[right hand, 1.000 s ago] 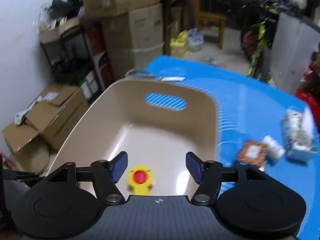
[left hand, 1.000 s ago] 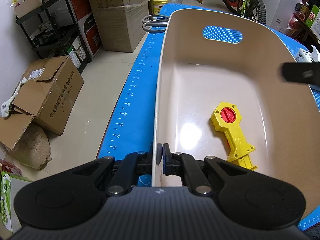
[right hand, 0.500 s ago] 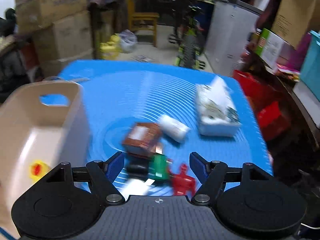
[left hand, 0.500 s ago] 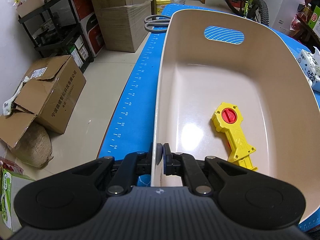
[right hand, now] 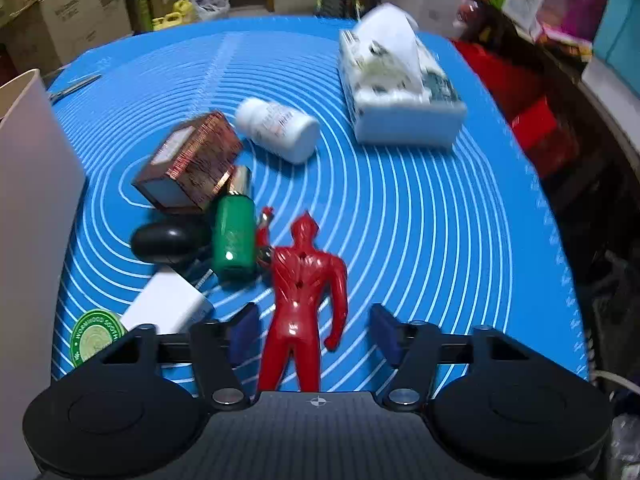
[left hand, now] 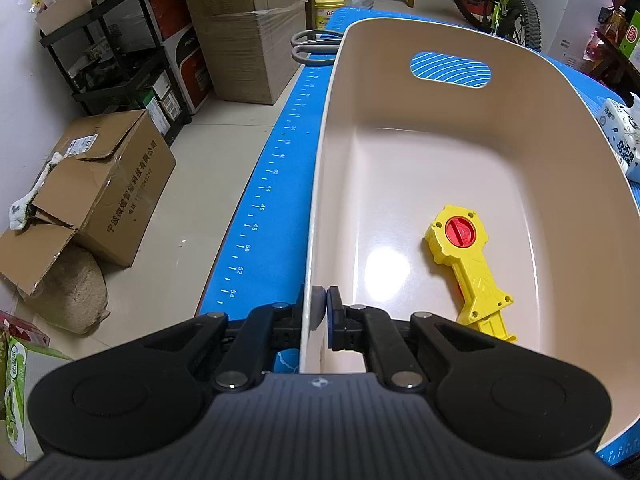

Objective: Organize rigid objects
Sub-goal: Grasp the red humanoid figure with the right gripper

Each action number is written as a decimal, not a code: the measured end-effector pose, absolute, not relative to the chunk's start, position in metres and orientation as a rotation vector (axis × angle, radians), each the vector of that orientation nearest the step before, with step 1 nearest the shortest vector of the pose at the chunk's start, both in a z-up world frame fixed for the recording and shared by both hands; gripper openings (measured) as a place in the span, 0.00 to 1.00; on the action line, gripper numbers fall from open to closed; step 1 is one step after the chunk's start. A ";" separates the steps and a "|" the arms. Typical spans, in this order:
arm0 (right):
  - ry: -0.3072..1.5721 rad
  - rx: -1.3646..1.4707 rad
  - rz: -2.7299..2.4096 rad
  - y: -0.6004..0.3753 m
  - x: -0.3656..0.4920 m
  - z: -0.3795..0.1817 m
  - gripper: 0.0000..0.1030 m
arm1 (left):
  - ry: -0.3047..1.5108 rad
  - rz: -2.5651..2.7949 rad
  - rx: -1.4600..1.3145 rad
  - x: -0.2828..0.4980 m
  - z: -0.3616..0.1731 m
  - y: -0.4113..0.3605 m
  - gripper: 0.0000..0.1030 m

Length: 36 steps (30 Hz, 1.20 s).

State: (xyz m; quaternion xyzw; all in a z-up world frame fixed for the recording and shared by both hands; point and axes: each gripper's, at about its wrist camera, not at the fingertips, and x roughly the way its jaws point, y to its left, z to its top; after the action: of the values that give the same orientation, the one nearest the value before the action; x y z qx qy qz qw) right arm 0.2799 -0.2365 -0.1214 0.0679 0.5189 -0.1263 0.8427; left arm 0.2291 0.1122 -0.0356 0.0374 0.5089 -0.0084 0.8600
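- Red plastic first: we see the red figure toy lying face down on the blue mat, its legs nearest us and its head pointing away.
- Our right gripper straddles the figure at the hips; its jaws are closing, but a gap shows on each side and the pads do not touch it.
- Near left of the figure lie a round green-labelled tin and a white charger block.
- Just left of the figure's torso a green bottle with a gold cap lies on its side, a black oval object beside it.
- Farther back a brown box touches the bottle's cap end, and a white pill bottle lies on its side just beyond.
- Far right on the mat sits a tissue pack, blurred.
- Our left gripper is clamped on the near rim of the beige bin, one pad outside the wall and one inside.
- Inside the bin, on the right of its floor, a yellow toy launcher with a red disc lies flat, handle towards us.
- Beyond the bin's far left corner, grey-handled scissors lie on the mat.
- On the floor to the left we see cardboard boxes and a black shelf rack.
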 end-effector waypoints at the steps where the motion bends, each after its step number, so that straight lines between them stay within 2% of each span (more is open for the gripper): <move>1: 1.090 0.151 -0.269 -0.238 0.279 -0.122 0.60 | 1.068 -0.017 0.078 0.229 -0.036 0.112 0.09; 6: 1.068 0.140 -0.265 -0.236 0.280 -0.123 0.60 | 1.068 -0.016 0.081 0.230 -0.036 0.112 0.09; 12: 1.066 0.137 -0.252 -0.233 0.284 -0.122 0.48 | 1.069 -0.015 0.079 0.230 -0.035 0.111 0.09; 36: 1.044 0.099 -0.241 -0.231 0.278 -0.119 0.43 | 1.069 -0.012 0.080 0.230 -0.037 0.110 0.09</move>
State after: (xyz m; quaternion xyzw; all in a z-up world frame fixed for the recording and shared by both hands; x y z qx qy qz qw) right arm 0.2783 -0.2310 -0.1190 0.0471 0.4973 -0.1147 0.8587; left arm 0.2302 0.1099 -0.0367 0.0380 0.5092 -0.0055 0.8598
